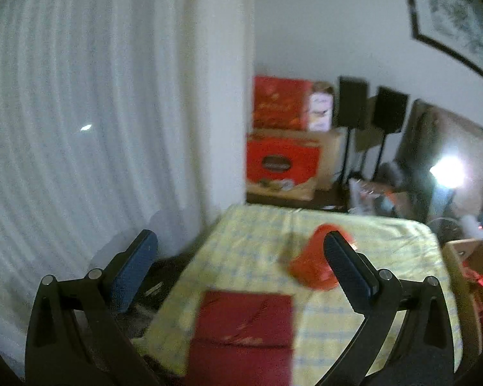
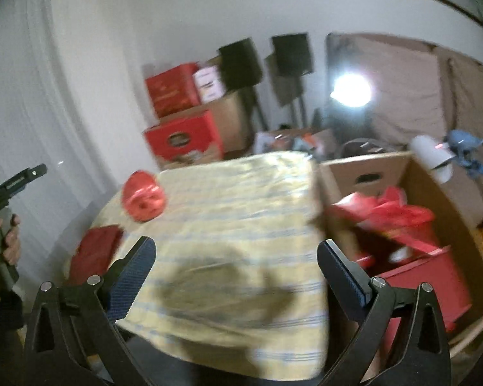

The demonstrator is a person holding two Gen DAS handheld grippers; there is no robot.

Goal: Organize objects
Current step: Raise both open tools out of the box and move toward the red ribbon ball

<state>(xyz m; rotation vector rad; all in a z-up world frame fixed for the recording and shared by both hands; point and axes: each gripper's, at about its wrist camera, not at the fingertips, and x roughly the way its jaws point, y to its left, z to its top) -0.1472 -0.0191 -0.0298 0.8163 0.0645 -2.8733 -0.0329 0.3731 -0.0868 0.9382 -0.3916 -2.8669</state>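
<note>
Both grippers are held wide apart and empty above the cloth-covered surface (image 2: 241, 212): the left gripper (image 1: 241, 270) and the right gripper (image 2: 238, 273). A flat dark red box (image 1: 241, 331) lies at the near left edge, with a red round packet (image 2: 144, 200) farther along. A cardboard box (image 2: 364, 173) of red items is placed just right of the surface, probably as the collecting place.
</note>
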